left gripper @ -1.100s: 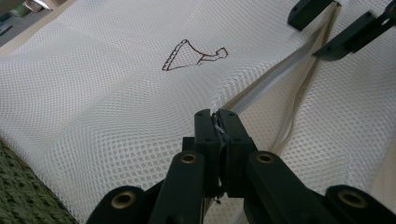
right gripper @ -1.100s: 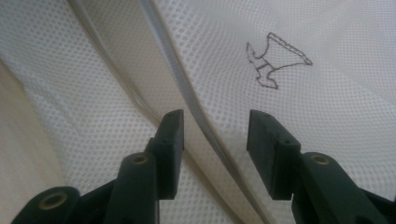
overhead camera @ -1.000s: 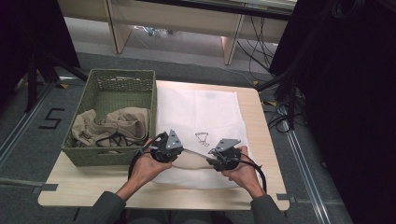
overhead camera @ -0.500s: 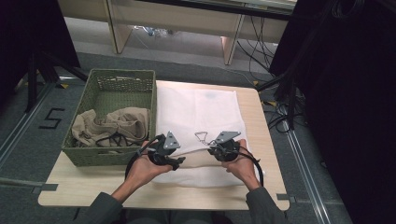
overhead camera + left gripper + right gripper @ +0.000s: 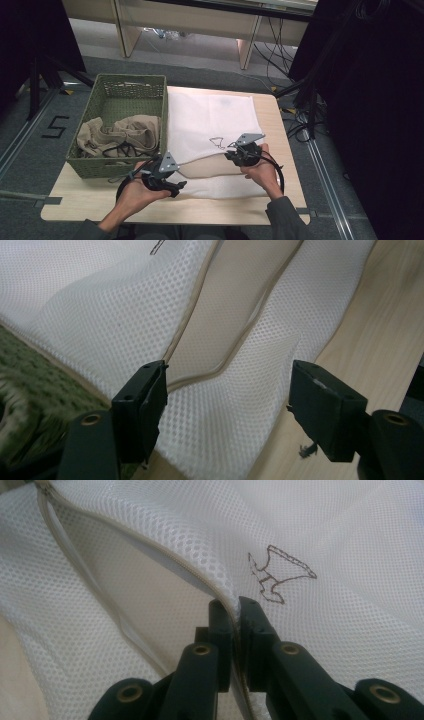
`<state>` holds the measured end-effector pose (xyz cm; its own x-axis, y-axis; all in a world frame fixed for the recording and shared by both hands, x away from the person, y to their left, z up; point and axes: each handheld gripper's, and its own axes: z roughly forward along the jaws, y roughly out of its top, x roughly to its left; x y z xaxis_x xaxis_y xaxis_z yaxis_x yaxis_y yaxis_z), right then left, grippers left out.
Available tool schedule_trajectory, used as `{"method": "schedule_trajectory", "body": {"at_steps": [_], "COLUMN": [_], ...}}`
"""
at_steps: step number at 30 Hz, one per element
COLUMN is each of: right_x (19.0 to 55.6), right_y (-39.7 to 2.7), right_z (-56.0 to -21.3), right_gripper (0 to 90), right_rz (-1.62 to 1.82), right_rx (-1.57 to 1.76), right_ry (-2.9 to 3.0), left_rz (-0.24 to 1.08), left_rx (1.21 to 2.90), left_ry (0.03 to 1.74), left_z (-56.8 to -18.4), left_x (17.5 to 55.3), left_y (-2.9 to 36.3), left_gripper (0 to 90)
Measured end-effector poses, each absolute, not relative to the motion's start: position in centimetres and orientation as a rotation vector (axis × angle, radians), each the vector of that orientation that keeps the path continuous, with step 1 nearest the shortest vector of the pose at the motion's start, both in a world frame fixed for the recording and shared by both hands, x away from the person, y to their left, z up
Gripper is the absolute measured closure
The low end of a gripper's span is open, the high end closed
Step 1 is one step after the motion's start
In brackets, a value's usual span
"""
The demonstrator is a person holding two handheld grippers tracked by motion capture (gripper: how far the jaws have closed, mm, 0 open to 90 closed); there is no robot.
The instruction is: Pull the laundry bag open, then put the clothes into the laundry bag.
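Note:
A white mesh bag (image 5: 210,120) with a small dark embroidered mark (image 5: 280,575) lies flat on the wooden table (image 5: 285,125). Its zip edge gapes at the near side. My right gripper (image 5: 234,156) is shut on the upper zip edge (image 5: 190,560) and holds it slightly raised, the mesh pinched between the pads (image 5: 236,610). My left gripper (image 5: 176,188) hovers at the bag's near left corner. Its jaws have just been opening and stand wide (image 5: 227,405), with the bag's lower layer (image 5: 235,405) beyond the gap and neither pad on it.
A green woven basket (image 5: 127,82) stands left of the bag, holding beige clothes (image 5: 120,132) and a black cable. Bare table runs along the near edge and the right side. Past the table's far edge stand desk legs with loose cables.
The left gripper let go of the bag's edge, opened, and drew back left toward the person. The right gripper closed on the upper zip edge and lifted it, so the bag's mouth gapes.

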<state>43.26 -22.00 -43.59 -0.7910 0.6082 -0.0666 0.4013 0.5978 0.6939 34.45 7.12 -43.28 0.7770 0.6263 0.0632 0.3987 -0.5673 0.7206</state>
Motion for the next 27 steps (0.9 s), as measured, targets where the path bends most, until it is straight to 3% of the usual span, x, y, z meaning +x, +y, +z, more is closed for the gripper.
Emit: {"method": "schedule_trajectory", "body": {"at_steps": [27], "right_x": [43.4], "right_y": [-22.0], "right_z": [-42.4], "right_gripper": [86.4], "right_rz": [1.0], "right_rx": [0.821], "right_ry": [2.538], "left_rz": [0.482], "left_rx": [2.108], "left_ry": [0.933], "left_z": [-38.5], "left_x": [35.7], "left_y": [13.9], "left_gripper": [24.6]}}
